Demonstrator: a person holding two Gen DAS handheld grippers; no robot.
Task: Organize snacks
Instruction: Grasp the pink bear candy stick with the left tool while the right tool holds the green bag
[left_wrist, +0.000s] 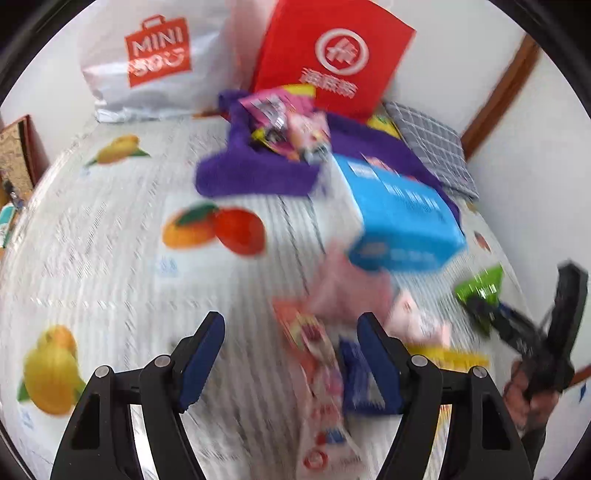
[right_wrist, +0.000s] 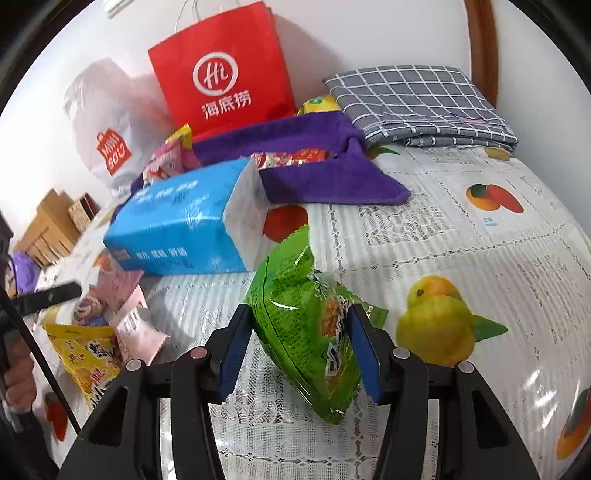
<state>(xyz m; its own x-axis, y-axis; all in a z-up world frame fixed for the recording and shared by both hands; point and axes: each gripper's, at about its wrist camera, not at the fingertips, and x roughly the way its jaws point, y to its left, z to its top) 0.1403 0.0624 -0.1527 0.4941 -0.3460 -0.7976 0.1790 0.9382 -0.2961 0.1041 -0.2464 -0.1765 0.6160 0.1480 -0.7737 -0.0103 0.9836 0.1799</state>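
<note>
My right gripper (right_wrist: 300, 314) is shut on a green snack packet (right_wrist: 306, 325), held just above the fruit-print tablecloth (right_wrist: 480, 258). The left wrist view, which is blurred, shows that packet (left_wrist: 480, 286) at the far right. My left gripper (left_wrist: 291, 325) is open over a heap of loose snacks. A red-and-white packet (left_wrist: 310, 339) lies under the gap near the right finger, with a dark blue packet (left_wrist: 354, 369) and pink packets (left_wrist: 343, 284) beside it. Pink packets (right_wrist: 125, 317) and a yellow packet (right_wrist: 88, 354) lie at the left of the right wrist view. More snacks (left_wrist: 284, 122) rest in a purple cloth (left_wrist: 251, 173).
A blue tissue pack (right_wrist: 177, 225) lies between the heap and the purple cloth (right_wrist: 325, 177). A red paper bag (right_wrist: 221, 74) and a white plastic bag (right_wrist: 107, 136) stand against the wall. A folded grey checked cloth (right_wrist: 417, 99) is at the back right.
</note>
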